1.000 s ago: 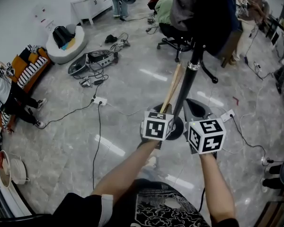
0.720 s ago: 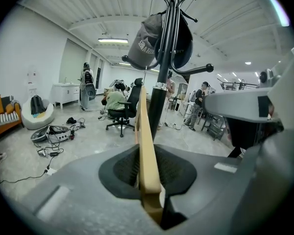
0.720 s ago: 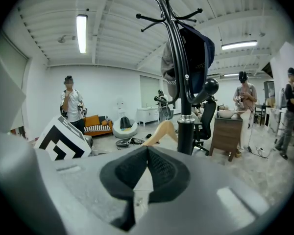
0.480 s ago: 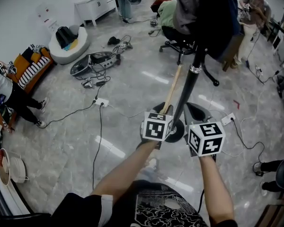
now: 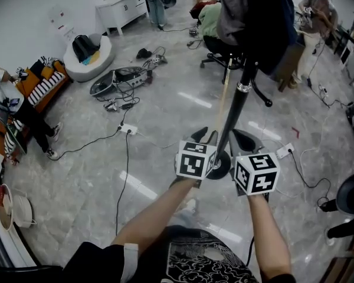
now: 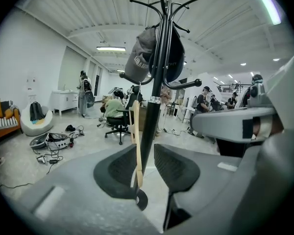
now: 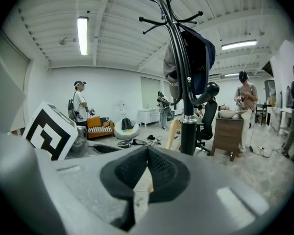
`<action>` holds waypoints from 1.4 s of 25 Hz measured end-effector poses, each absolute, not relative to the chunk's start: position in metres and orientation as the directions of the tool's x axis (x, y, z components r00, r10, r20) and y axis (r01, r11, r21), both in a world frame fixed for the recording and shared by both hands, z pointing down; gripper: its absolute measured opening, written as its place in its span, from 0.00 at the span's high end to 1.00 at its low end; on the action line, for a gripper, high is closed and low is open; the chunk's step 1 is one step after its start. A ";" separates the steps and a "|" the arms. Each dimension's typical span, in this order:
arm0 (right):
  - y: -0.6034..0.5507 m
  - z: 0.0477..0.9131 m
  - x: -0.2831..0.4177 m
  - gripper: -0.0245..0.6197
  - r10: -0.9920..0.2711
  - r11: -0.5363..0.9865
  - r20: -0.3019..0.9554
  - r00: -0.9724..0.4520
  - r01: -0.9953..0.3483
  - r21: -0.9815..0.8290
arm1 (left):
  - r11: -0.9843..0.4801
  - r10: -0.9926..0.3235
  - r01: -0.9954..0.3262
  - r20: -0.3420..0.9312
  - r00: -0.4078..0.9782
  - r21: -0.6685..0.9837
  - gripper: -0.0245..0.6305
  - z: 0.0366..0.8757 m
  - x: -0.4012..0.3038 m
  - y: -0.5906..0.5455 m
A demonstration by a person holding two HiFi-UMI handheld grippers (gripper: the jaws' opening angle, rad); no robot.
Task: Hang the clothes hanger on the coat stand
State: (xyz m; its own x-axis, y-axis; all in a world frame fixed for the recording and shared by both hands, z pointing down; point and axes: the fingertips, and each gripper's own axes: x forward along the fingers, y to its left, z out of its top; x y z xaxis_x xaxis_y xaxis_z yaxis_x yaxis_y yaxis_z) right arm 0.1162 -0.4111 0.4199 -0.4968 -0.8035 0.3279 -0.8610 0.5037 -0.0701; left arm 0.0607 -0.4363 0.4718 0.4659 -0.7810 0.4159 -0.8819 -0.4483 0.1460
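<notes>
Holding the wooden hanger (image 5: 222, 102) upright beside the coat stand (image 5: 235, 117) pole, left gripper (image 6: 143, 155) jaws narrowed on its lower end. Right gripper (image 7: 147, 151) closed, apparently empty. Hanging not yet done; lift to a hook remains

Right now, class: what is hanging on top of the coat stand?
Grey and dark garments drape over the coat stand at its upper arms, covering those hooks and part of the pole. The topmost prongs stick out bare.

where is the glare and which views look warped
Head view: white glare streaks on the glossy grey marble floor. Both gripper views: fisheye, with dark round borders. Right gripper view: the black metal coat stand looks bowed.
</notes>
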 end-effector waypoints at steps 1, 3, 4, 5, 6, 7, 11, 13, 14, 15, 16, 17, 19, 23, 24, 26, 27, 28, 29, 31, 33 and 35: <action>-0.409 0.418 0.116 0.96 -0.804 0.504 0.325 -0.498 -0.861 -0.070 | -0.455 -0.783 -0.879 0.405 0.473 0.147 0.82 0.466 0.062 -0.434; -0.406 0.414 0.116 0.96 -0.805 0.506 0.321 -0.499 -0.860 -0.069 | -0.467 -0.786 -0.872 0.384 0.485 0.148 0.82 0.453 0.066 -0.429; -0.403 0.412 0.116 0.96 -0.806 0.506 0.319 -0.499 -0.860 -0.068 | -0.473 -0.787 -0.869 0.372 0.492 0.147 0.82 0.447 0.069 -0.426; -0.401 0.410 0.117 0.96 -0.807 0.506 0.317 -0.499 -0.860 -0.066 | -0.479 -0.789 -0.865 0.361 0.498 0.146 0.82 0.441 0.071 -0.423; -0.398 0.408 0.117 0.96 -0.808 0.506 0.314 -0.499 -0.860 -0.065 | -0.486 -0.789 -0.862 0.350 0.505 0.146 0.82 0.435 0.074 -0.420; -0.395 0.407 0.117 0.96 -0.809 0.506 0.311 -0.499 -0.860 -0.064 | -0.494 -0.789 -0.857 0.339 0.512 0.145 0.82 0.429 0.076 -0.416; -0.382 0.400 0.119 0.96 -0.814 0.506 0.297 -0.500 -0.861 -0.062 | -0.518 -0.789 -0.844 0.306 0.533 0.135 0.82 0.412 0.084 -0.399; -0.377 0.397 0.121 0.96 -0.817 0.505 0.289 -0.499 -0.861 -0.059 | -0.522 -0.793 -0.844 0.293 0.534 0.125 0.82 0.405 0.086 -0.393; -0.374 0.395 0.122 0.96 -0.819 0.504 0.285 -0.499 -0.862 -0.058 | -0.523 -0.795 -0.843 0.287 0.535 0.122 0.82 0.402 0.087 -0.390; -0.371 0.394 0.124 0.96 -0.820 0.504 0.281 -0.499 -0.862 -0.057 | -0.526 -0.796 -0.842 0.281 0.537 0.120 0.83 0.400 0.089 -0.386; -0.368 0.392 0.125 0.96 -0.821 0.504 0.277 -0.499 -0.862 -0.057 | -0.529 -0.795 -0.840 0.276 0.540 0.118 0.83 0.397 0.090 -0.382; -0.365 0.391 0.126 0.96 -0.822 0.504 0.273 -0.499 -0.862 -0.057 | -0.534 -0.794 -0.838 0.271 0.544 0.116 0.83 0.395 0.092 -0.377; -0.360 0.388 0.128 0.96 -0.824 0.504 0.267 -0.499 -0.862 -0.056 | -0.541 -0.793 -0.834 0.262 0.550 0.110 0.83 0.389 0.096 -0.371; -0.350 0.381 0.135 0.96 -0.831 0.499 0.251 -0.497 -0.864 -0.059 | -0.541 -0.805 -0.837 0.240 0.543 0.083 0.92 0.378 0.101 -0.358; -0.348 0.380 0.138 0.96 -0.832 0.497 0.248 -0.496 -0.865 -0.060 | -0.541 -0.807 -0.837 0.233 0.543 0.076 0.94 0.376 0.103 -0.355; -0.343 0.380 0.142 0.96 -0.835 0.495 0.245 -0.492 -0.867 -0.056 | -0.544 -0.809 -0.836 0.225 0.544 0.067 0.95 0.375 0.106 -0.349; -0.340 0.380 0.143 0.96 -0.836 0.494 0.245 -0.491 -0.868 -0.053 | -0.545 -0.808 -0.836 0.224 0.544 0.064 0.95 0.374 0.107 -0.347; -0.338 0.380 0.144 0.96 -0.836 0.494 0.245 -0.490 -0.868 -0.051 | -0.546 -0.808 -0.835 0.225 0.545 0.062 0.95 0.374 0.108 -0.345; -0.337 0.380 0.144 0.96 -0.837 0.493 0.245 -0.490 -0.868 -0.051 | -0.547 -0.807 -0.835 0.226 0.545 0.061 0.95 0.375 0.109 -0.343; -0.335 0.379 0.146 0.96 -0.838 0.492 0.244 -0.489 -0.869 -0.052 | -0.549 -0.805 -0.834 0.231 0.547 0.061 0.95 0.376 0.111 -0.341; -0.335 0.379 0.147 0.96 -0.837 0.493 0.244 -0.490 -0.868 -0.054 | -0.551 -0.802 -0.832 0.236 0.548 0.061 0.95 0.377 0.114 -0.340; -0.333 0.379 0.147 0.96 -0.835 0.496 0.242 -0.493 -0.867 -0.055 | -0.551 -0.801 -0.833 0.241 0.548 0.061 0.95 0.378 0.115 -0.339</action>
State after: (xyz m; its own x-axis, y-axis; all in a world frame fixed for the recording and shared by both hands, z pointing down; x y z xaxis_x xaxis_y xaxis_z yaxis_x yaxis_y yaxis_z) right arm 0.1472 -0.3333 0.3786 -0.4935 -0.8355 0.2419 -0.8666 0.4959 -0.0553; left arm 0.1148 -0.3391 0.3776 0.5475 -0.8014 0.2406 -0.8326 -0.5506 0.0605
